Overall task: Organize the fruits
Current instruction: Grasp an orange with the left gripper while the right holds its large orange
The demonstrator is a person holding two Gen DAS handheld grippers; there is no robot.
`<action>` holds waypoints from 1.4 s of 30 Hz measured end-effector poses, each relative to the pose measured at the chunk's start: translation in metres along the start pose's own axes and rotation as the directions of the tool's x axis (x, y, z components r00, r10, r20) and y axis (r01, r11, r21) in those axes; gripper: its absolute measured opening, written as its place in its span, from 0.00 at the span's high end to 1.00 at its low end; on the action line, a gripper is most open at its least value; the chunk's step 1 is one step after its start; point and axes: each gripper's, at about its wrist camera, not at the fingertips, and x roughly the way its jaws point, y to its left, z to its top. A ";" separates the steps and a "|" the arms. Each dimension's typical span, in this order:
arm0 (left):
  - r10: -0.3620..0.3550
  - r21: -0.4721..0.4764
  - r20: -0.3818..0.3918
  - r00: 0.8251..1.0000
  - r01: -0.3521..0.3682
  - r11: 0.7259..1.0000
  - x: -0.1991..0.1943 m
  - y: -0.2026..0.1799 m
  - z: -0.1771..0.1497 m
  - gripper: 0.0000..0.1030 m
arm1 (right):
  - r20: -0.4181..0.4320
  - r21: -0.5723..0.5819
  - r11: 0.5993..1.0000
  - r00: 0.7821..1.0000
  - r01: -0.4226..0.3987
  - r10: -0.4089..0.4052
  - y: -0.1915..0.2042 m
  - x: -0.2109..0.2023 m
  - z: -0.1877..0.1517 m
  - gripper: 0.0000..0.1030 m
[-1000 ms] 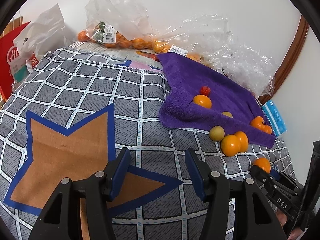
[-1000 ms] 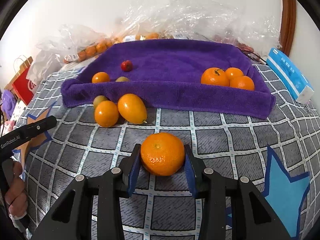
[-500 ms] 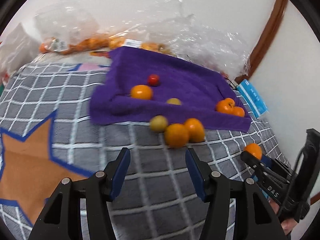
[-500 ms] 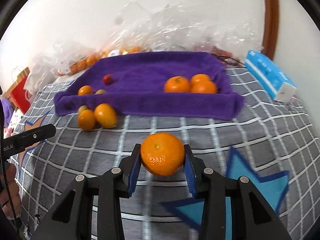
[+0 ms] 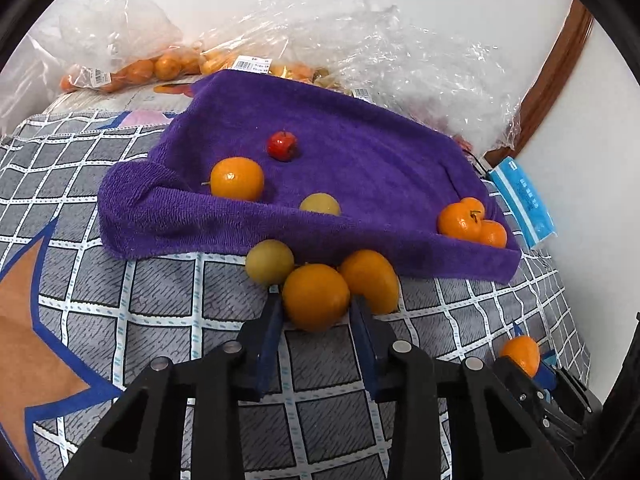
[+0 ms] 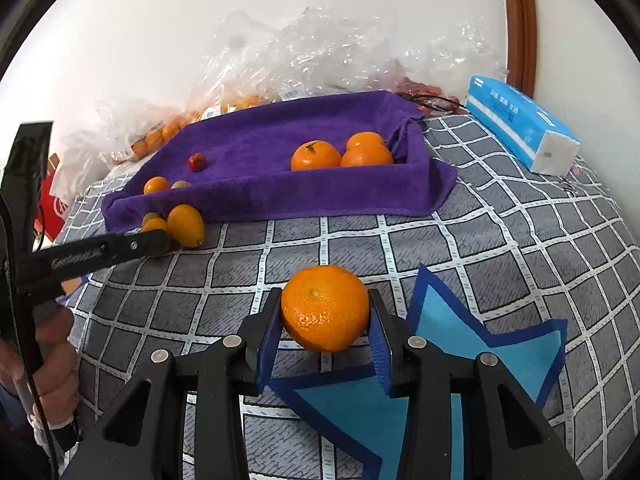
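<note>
Left jaws: left gripper [image 5: 316, 312] has just been closing on round orange [image 5: 316, 297] before purple towel [image 5: 360, 168], to lift it
Right jaws: right gripper [image 6: 325, 326] clamps mandarin [image 6: 325, 307] before towel, ready for sorting

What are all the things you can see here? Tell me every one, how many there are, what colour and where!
purple terry towel: one, purple, spread on the bed with raised edges.
small red fruit: one, red, on the towel.
orange mandarins on the towel: three, orange, right corner.
round orange fruit: one, orange, towel's left side.
yellow-green fruits: two, one on the towel, one before it.
oval orange fruit: one, orange, on the blanket.
checked grey blanket: one, grey and white.
clear plastic bags: several, by the wall, some holding oranges.
blue tissue pack: one, blue, far right.
left tool: black, jaws just closing around a smooth orange fruit.
right tool: black, gripping a dimpled orange mandarin.
</note>
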 end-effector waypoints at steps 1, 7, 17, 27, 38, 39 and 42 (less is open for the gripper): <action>0.000 0.010 -0.003 1.000 0.000 1.000 -0.001 -0.001 -0.001 0.69 | 0.001 -0.003 1.000 1.000 -0.008 0.008 0.001 0.000 0.000 0.61; 0.021 0.009 -0.025 0.999 -0.021 1.000 -0.015 0.006 -0.012 0.67 | 0.003 0.037 0.998 0.998 -0.055 0.055 -0.009 0.000 0.001 0.61; 0.089 0.051 0.059 0.994 -0.092 0.994 -0.004 -0.003 -0.009 0.68 | 0.003 0.053 0.997 0.998 -0.063 0.063 -0.011 -0.001 0.001 0.61; 0.086 0.053 0.048 0.995 -0.089 0.995 -0.022 0.001 -0.029 0.68 | 0.020 0.019 0.999 0.999 -0.031 0.031 -0.001 -0.007 -0.001 0.61; 0.085 0.055 0.004 0.996 -0.085 0.995 -0.042 0.010 -0.037 0.68 | -0.043 -0.040 0.998 0.998 -0.045 0.044 0.016 -0.012 0.010 0.61; 0.083 0.052 0.001 0.997 -0.083 0.995 -0.045 0.011 -0.036 0.68 | -0.038 -0.047 0.998 0.998 -0.042 0.040 0.018 -0.016 0.014 0.61; 0.067 0.035 -0.003 0.998 -0.067 0.997 -0.050 0.017 -0.031 0.68 | -0.020 -0.069 0.997 1.000 -0.022 0.021 0.026 -0.030 0.025 0.61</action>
